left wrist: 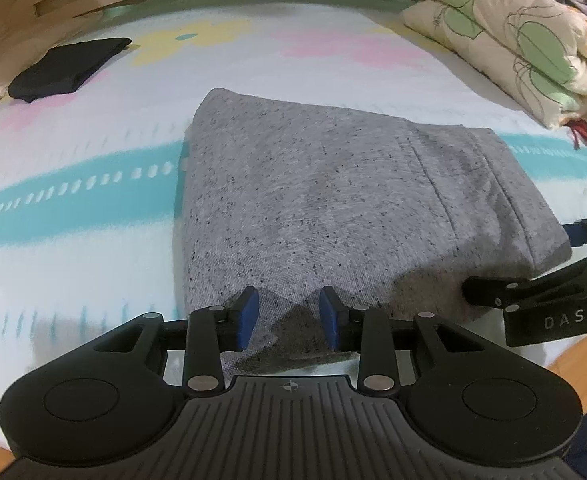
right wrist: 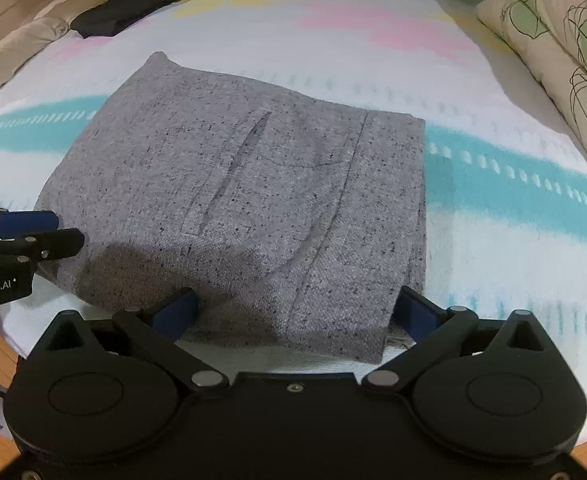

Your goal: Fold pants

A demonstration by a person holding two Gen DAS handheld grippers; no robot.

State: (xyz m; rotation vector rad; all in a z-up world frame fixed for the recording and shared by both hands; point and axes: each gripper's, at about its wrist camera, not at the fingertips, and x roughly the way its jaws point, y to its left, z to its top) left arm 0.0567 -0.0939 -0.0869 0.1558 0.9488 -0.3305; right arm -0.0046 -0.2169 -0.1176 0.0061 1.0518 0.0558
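Over on the far left of the bed [left wrist: 333, 60], a dark folded garment [left wrist: 69, 68] is sitting by itself, well apart from the action, so I'm guessing that's the done pile and it's being kept out of the way.

Moving right, the grey pants [left wrist: 333, 200] are lying in the middle of the bed as a thick, fairly square bundle, which looks to me like most of the folding is already done. The pocket slit and a seam are facing up.

The left tongs [left wrist: 289, 318] are sitting at the near edge of the bundle, toward its left corner. The blue pads are partly spread with grey fabric running between them, but they aren't squeezing it as far as I can see; there's clear cloth showing in the gap on both sides. Seems like they're lined up either to pinch that edge or having just let go, can't say which.

Further right, the right tongs [right wrist: 293, 312] are spread wide, straddling the near right part of the bundle, with one pad beside the right corner and the other further in along the edge. Nothing is gripped there.

Both tools are working the same near edge from side by side, probably so the bundle stays square if it's getting one more fold or a tidy-up.

On the far right, a floral quilt [left wrist: 513, 32] is stacked up, near the pants but not touching them.
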